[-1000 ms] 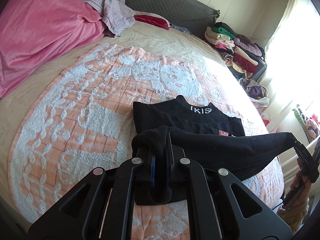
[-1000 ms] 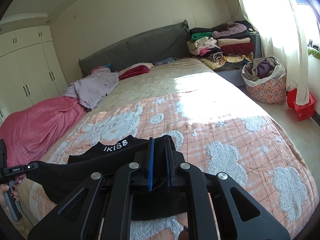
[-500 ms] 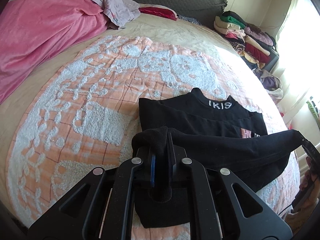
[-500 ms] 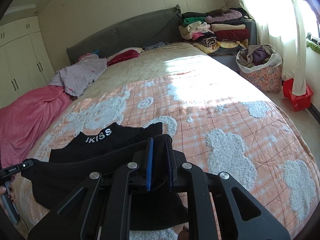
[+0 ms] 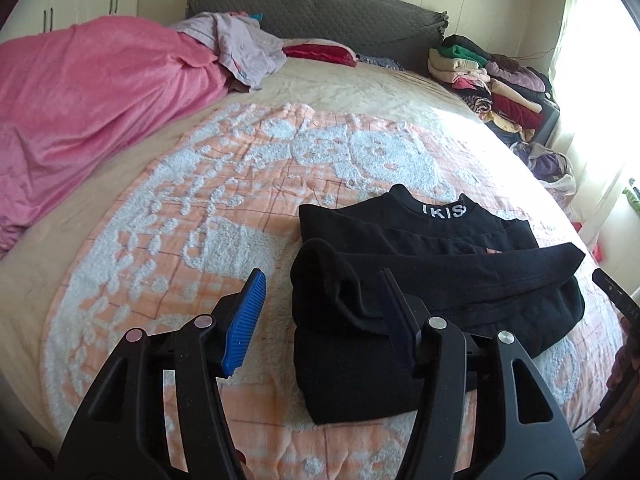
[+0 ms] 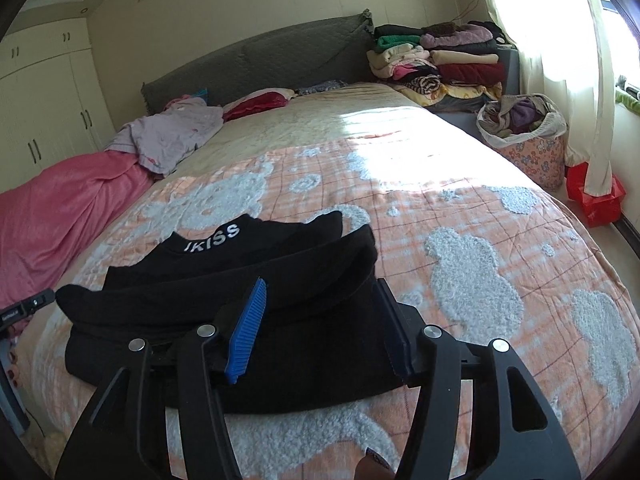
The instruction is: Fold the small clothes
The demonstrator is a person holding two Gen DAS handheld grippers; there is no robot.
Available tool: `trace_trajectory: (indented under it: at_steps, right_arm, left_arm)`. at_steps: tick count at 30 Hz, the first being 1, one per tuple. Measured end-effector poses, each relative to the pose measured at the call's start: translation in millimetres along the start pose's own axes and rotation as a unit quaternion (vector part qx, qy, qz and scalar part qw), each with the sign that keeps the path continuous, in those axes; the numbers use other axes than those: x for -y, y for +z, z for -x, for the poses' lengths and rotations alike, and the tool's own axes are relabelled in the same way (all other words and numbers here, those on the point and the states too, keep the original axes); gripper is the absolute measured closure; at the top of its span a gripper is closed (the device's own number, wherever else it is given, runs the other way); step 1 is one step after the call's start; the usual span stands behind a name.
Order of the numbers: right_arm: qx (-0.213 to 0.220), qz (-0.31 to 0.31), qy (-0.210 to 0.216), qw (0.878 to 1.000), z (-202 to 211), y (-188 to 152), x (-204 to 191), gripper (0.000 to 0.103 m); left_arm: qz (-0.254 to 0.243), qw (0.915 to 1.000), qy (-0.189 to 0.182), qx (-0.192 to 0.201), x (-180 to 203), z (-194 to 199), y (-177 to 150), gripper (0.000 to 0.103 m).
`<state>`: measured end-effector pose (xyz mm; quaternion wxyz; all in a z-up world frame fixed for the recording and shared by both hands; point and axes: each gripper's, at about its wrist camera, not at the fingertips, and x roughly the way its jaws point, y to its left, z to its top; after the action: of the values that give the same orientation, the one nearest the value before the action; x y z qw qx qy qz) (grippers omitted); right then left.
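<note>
Black top lies folded on the bed, long axis nine-to-three. Left gripper and right gripper: jaws opening, nothing pinched; cloth at twelve o'clock, both equally near.

Both grippers' fingers opening, black top dropped onto bedspread.

The folded garment lies on the blanket at the bed's near end — the headboard behind, the clothes stack far right.
</note>
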<state>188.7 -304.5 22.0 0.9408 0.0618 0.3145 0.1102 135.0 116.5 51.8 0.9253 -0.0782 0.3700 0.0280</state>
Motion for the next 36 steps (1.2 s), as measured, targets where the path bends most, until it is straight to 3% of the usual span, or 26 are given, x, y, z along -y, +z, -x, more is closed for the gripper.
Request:
trace_trajectory:
  at_steps: [3,5,7,9,14,21,25,36]
  right_arm:
    - [-0.014,0.020,0.018,1.000,0.7,-10.4,-15.3,0.053]
    - [-0.024,0.033,0.024,0.999,-0.9,-17.0,-25.4,0.064]
    - [-0.035,0.053,0.026,0.998,-4.1,-22.9,-35.3,0.070]
    - [-0.044,0.075,0.024,0.996,-8.2,-27.9,-44.3,0.075]
    - [-0.063,0.110,0.025,0.992,-19.8,-33.1,-59.9,0.075]
    - [-0.102,0.135,-0.011,0.986,-52.6,-36.0,-61.9,0.075]
    - [-0.109,0.133,-0.008,0.985,-68.4,-36.2,-59.8,0.075]
    - [-0.111,0.130,-0.006,0.985,-96.7,-19.2,-65.3,0.075]
  left_arm:
    - [-0.017,0.9998,0.004,0.007,7.1,9.3,-10.1,0.056]
    - [-0.028,0.9996,-0.001,0.006,14.1,12.5,-16.9,0.068]
    - [-0.039,0.9992,-0.010,-0.006,22.4,10.7,-24.0,0.086]
    - [-0.055,0.9980,-0.020,-0.026,33.4,1.7,-32.1,0.093]
    - [-0.094,0.9942,-0.011,-0.051,54.7,-25.4,-46.0,0.094]
    - [-0.131,0.9894,0.027,-0.057,62.3,-51.2,-45.1,0.093]
    - [-0.146,0.9872,0.036,-0.054,65.2,-59.5,-42.2,0.093]
    - [-0.136,0.9879,0.030,-0.068,62.7,-82.5,-22.9,0.093]
